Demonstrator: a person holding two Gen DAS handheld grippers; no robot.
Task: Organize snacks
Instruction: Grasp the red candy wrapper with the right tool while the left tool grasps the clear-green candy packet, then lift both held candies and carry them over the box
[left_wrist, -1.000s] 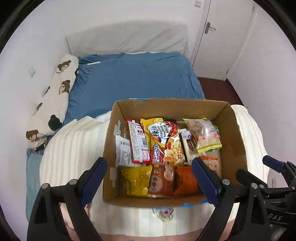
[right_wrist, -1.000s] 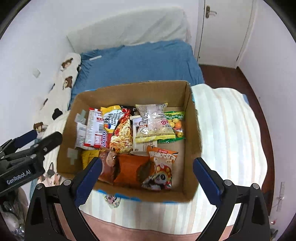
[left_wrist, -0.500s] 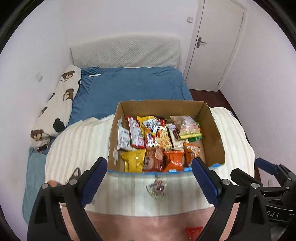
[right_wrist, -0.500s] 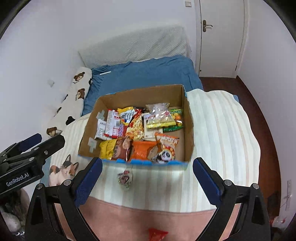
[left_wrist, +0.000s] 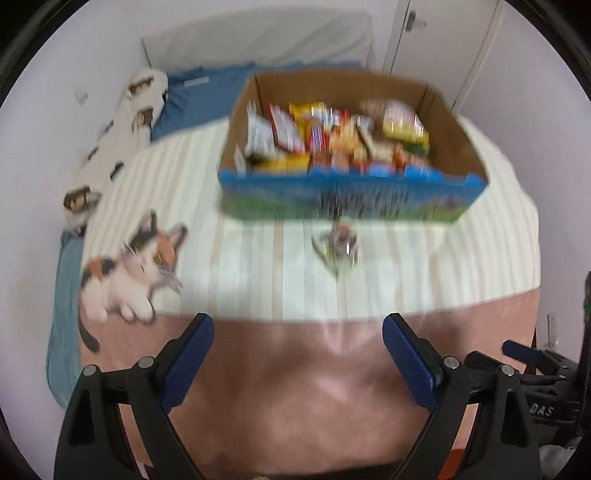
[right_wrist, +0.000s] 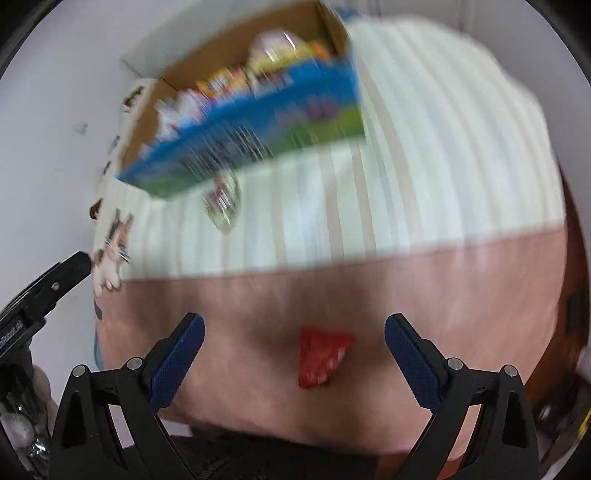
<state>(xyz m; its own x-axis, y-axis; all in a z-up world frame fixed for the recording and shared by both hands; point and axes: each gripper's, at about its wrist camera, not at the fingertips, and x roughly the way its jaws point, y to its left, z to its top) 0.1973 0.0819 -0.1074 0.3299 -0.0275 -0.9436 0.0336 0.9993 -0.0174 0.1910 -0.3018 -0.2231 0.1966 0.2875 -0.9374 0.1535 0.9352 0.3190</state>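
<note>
Both hand-held grippers (left_wrist: 298, 356) (right_wrist: 294, 350) released, empty; boxed snacks (left_wrist: 334, 134) blurred, unreadable.

Both wrist cameras look steeply down from the bed's (left_wrist: 258, 266) near edge. Both share the snack box (left_wrist: 343, 192) (right_wrist: 258, 122) near its middle.

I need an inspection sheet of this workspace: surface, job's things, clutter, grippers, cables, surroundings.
Surface: striped cream blanket with a pink band nearest the grippers.
Job's things: open cardboard box full of snack packets; small clear packet on the blanket in front of it; red packet on the pink band.
Clutter: cat picture on the blanket.
Grippers: left gripper open, empty; right gripper open, the red packet in line between its fingers.
Cables: nothing seen.
Surroundings: blue bed sheet, bear-print pillow, white door.
</note>
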